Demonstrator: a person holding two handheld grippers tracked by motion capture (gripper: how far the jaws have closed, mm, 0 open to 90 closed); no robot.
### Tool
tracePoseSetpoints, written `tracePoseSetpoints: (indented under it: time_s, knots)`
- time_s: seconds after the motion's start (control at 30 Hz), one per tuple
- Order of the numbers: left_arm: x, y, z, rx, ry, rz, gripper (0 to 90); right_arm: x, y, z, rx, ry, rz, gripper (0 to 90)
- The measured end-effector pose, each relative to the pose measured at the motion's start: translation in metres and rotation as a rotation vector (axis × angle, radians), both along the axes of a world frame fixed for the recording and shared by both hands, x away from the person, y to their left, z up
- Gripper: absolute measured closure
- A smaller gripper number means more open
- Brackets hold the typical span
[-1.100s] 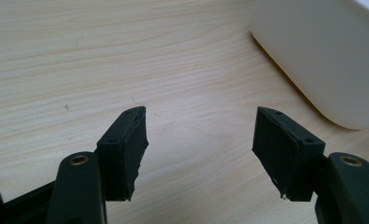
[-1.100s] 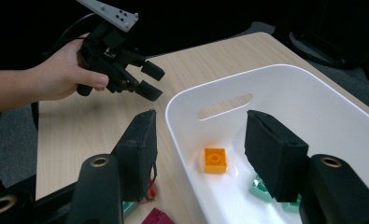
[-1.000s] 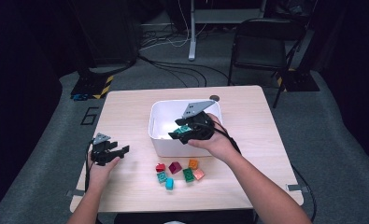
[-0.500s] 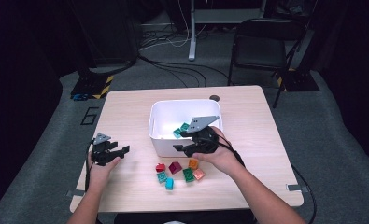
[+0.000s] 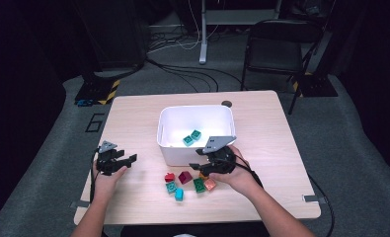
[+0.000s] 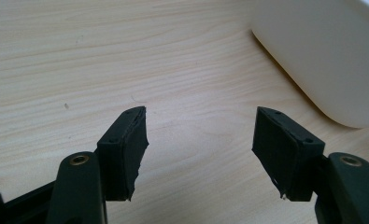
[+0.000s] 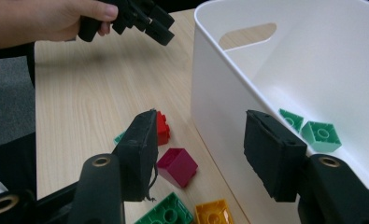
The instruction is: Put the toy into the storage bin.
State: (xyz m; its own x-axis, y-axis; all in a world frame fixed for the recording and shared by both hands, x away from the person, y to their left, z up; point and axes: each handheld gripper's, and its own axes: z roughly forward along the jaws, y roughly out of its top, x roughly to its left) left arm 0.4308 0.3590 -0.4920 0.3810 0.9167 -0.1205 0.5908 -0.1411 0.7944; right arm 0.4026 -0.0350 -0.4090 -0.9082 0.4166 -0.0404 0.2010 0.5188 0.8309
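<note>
A white bin [image 5: 177, 152] stands mid-table with two green bricks [image 5: 192, 137] inside, also seen in the right gripper view [image 7: 320, 135]. Several loose bricks lie in front of it: red [image 5: 169, 177], magenta [image 5: 184, 177], green [image 5: 199, 184], cyan [image 5: 179, 194], salmon [image 5: 210, 184]. My right gripper [image 5: 202, 168] hovers at the bin's near wall above these bricks, open and empty [image 7: 198, 135]. In that view the magenta brick [image 7: 177, 165] and the red brick [image 7: 162, 128] lie under its jaws. My left gripper [image 5: 128, 160] rests low at the table's left, open and empty [image 6: 201, 126].
The bin's rounded corner [image 6: 322, 60] is to the right of the left gripper. A black folding chair [image 5: 276, 47] and cables are on the floor beyond the table. Bare wood [image 5: 281, 143] lies to the right of the bin.
The right gripper let go of a green brick into the bin, then drew back toward me over the near wall to the loose bricks. The left gripper stayed put.
</note>
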Motion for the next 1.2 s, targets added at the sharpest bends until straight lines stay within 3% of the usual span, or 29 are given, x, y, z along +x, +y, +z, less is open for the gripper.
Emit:
tracePoseSetpoints:
  time_s: [0.37,0.63,0.87,1.2]
  knots:
    - [0.000,-0.001,0.000,0.002,-0.002,0.001,35.0,-0.008,-0.006,-0.032,-0.017,0.012,-0.030,44.5]
    - [0.000,-0.001,0.000,0.004,0.002,-0.002,35.0,-0.010,-0.007,-0.052,-0.025,0.033,-0.013,44.6]
    - [0.000,0.000,0.000,0.001,-0.003,0.002,35.0,-0.011,-0.006,-0.066,-0.018,0.084,-0.035,44.6]
    - [0.000,0.000,0.000,0.000,-0.002,0.003,34.9,-0.014,-0.003,-0.088,-0.065,0.142,-0.031,44.0]
